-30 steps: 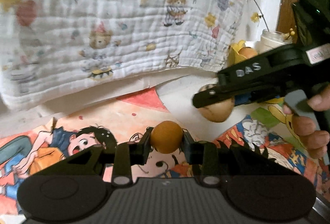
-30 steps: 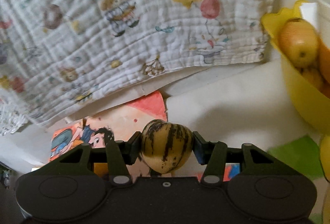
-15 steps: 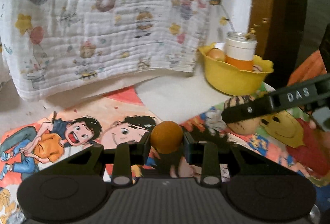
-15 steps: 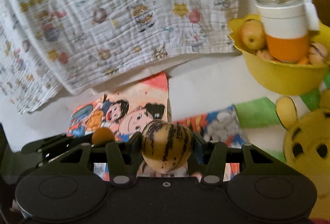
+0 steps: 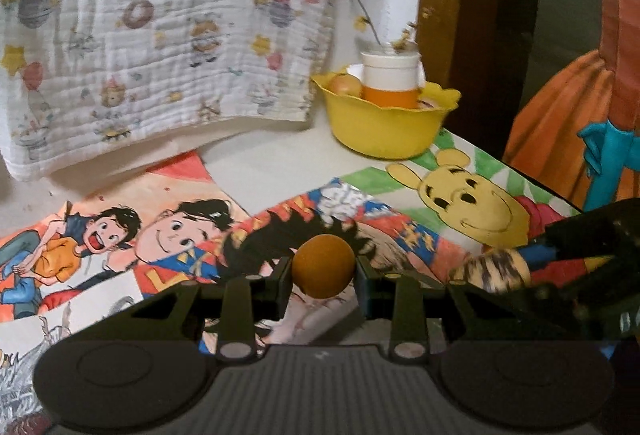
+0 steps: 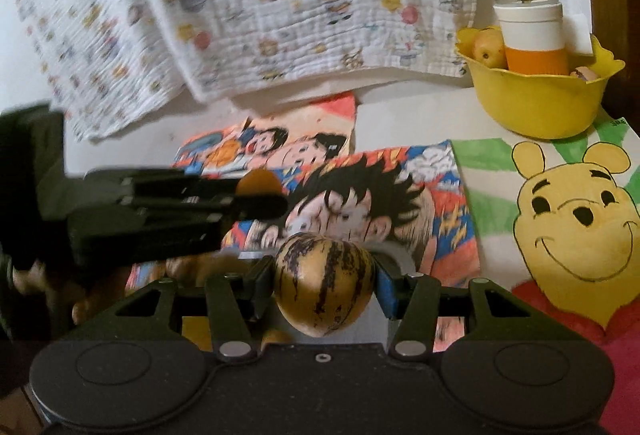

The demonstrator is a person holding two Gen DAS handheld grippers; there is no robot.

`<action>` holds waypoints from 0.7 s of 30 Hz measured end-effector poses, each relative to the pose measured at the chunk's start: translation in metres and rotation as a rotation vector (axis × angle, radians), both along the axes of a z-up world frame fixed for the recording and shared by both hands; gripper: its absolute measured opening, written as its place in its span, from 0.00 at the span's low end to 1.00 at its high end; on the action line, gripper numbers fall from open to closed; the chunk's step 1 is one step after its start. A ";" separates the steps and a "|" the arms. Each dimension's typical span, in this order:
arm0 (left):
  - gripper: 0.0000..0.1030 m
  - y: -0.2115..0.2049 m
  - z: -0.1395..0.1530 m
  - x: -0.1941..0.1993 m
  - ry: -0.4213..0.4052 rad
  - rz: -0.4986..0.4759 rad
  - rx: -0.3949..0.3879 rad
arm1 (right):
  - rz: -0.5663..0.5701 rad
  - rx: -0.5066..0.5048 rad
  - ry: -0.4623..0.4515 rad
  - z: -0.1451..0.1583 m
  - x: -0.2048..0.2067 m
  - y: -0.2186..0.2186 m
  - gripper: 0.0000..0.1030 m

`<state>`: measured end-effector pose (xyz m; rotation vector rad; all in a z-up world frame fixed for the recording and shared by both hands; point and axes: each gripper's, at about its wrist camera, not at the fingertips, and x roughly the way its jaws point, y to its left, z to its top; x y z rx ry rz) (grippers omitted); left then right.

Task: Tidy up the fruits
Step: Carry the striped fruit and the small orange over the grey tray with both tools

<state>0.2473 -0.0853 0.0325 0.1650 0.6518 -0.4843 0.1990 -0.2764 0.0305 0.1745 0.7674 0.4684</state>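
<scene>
My left gripper (image 5: 323,271) is shut on a small round orange fruit (image 5: 323,265), held above the cartoon drawings. My right gripper (image 6: 325,285) is shut on a yellow fruit with dark purple stripes (image 6: 324,283). In the left wrist view the striped fruit (image 5: 490,271) and the right gripper show at the lower right. In the right wrist view the left gripper (image 6: 264,195) crosses from the left with the orange fruit (image 6: 258,181). A yellow bowl (image 5: 380,131) (image 6: 536,107) stands at the back right, well ahead of both grippers, holding an apple-like fruit (image 6: 488,47) and other fruit.
A white and orange jar (image 6: 532,39) with a dried sprig stands in the bowl. Cartoon drawings (image 6: 380,195) and a yellow bear picture (image 6: 576,227) cover the table. A printed white cloth (image 5: 160,35) hangs at the back. An orange garment (image 5: 580,107) lies to the right.
Both grippers have drawn back from the cloth and bowl with their fruits still held. The bowl now looks smaller and farther off, and more of the drawings shows.
</scene>
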 end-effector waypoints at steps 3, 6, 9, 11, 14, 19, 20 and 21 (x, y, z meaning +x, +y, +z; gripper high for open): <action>0.35 -0.010 -0.004 -0.007 0.003 -0.020 0.024 | 0.031 -0.023 -0.018 -0.007 -0.017 0.000 0.52; 0.35 -0.018 -0.009 -0.011 0.018 -0.035 0.035 | 0.057 -0.051 -0.033 -0.015 -0.032 0.001 0.52; 0.35 -0.025 -0.014 -0.014 0.037 -0.043 0.041 | 0.078 -0.076 -0.047 -0.023 -0.045 0.001 0.52; 0.35 -0.030 -0.017 -0.016 0.040 -0.050 0.054 | 0.087 -0.087 -0.056 -0.026 -0.050 0.001 0.52; 0.35 -0.036 -0.021 -0.018 0.051 -0.059 0.072 | 0.096 -0.112 -0.083 -0.030 -0.059 0.001 0.52; 0.35 -0.043 -0.026 -0.020 0.067 -0.061 0.100 | 0.107 -0.139 -0.118 -0.035 -0.065 0.001 0.52; 0.35 -0.045 -0.026 -0.020 0.070 -0.062 0.106 | 0.109 -0.144 -0.124 -0.036 -0.066 0.002 0.52; 0.35 -0.046 -0.027 -0.020 0.071 -0.062 0.111 | 0.110 -0.151 -0.130 -0.037 -0.067 0.002 0.52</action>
